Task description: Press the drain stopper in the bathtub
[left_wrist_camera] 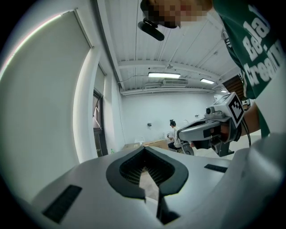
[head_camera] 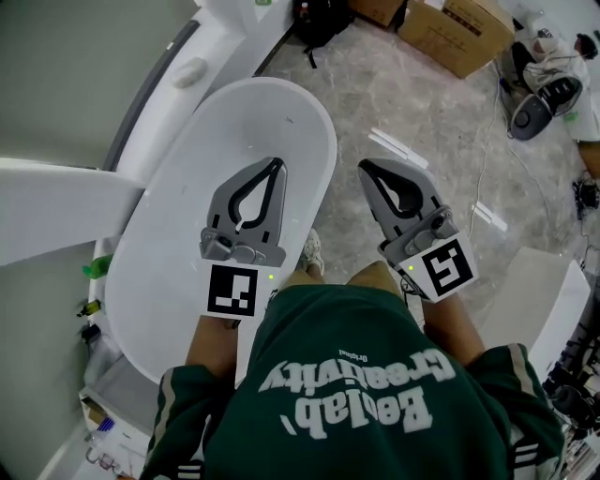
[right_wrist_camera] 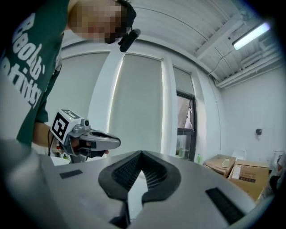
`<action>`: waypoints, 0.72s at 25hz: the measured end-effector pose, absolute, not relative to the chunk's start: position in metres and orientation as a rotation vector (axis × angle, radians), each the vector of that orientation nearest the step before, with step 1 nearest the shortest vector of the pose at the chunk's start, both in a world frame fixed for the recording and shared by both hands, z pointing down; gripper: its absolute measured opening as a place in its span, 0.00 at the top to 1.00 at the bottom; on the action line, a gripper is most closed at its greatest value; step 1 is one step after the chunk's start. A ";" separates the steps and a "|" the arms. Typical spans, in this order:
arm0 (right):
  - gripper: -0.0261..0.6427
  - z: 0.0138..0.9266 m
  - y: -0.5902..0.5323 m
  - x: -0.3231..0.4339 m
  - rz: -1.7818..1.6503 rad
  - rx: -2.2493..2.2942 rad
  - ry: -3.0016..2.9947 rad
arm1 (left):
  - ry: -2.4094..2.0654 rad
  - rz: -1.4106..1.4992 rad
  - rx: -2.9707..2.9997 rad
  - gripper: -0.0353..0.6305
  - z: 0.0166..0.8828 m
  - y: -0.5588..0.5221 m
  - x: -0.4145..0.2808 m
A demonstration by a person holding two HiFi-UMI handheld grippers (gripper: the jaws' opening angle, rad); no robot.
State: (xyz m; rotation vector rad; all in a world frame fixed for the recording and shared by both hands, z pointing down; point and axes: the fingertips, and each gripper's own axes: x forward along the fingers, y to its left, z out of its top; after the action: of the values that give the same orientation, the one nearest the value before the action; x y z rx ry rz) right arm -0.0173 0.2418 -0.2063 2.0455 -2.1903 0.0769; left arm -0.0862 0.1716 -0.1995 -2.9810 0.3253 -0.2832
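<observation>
The white oval bathtub (head_camera: 178,197) lies below me at the left of the head view; its drain stopper does not show in any view. My left gripper (head_camera: 275,165) hangs over the tub's near right part, shut, tips touching, nothing between them. My right gripper (head_camera: 364,167) is held beside it over the marble floor just right of the tub rim, also shut and empty. Both gripper views look level across the room. In the left gripper view my own tips (left_wrist_camera: 144,148) meet, and the right gripper (left_wrist_camera: 214,127) shows beyond. The right gripper view shows closed tips (right_wrist_camera: 142,153) and the left gripper (right_wrist_camera: 89,139).
A white ledge with a tap (head_camera: 187,73) runs along the tub's far side. Small bottles (head_camera: 94,272) stand at the tub's left end. Cardboard boxes (head_camera: 459,33), a black bag (head_camera: 323,19) and a seated person (head_camera: 548,56) are across the floor; a white panel (head_camera: 553,300) lies at right.
</observation>
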 end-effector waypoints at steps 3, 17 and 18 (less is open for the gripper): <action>0.94 -0.203 0.241 -0.013 0.101 2.056 -2.162 | 0.360 -0.293 -3.016 0.94 -0.193 0.161 -0.084; 0.94 -0.196 0.230 0.002 0.081 1.965 -2.229 | 0.436 -0.314 -2.995 0.94 -0.183 0.162 -0.064; 0.94 -0.197 0.225 0.005 0.075 1.956 -2.251 | 0.456 -0.313 -2.991 0.94 -0.183 0.160 -0.062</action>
State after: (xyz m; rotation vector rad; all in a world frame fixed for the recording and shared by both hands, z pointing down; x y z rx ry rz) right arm 0.0049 0.2254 -0.1966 1.9560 -2.2508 0.0749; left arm -0.0620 0.1602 -0.1825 -2.9906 0.4562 -0.3128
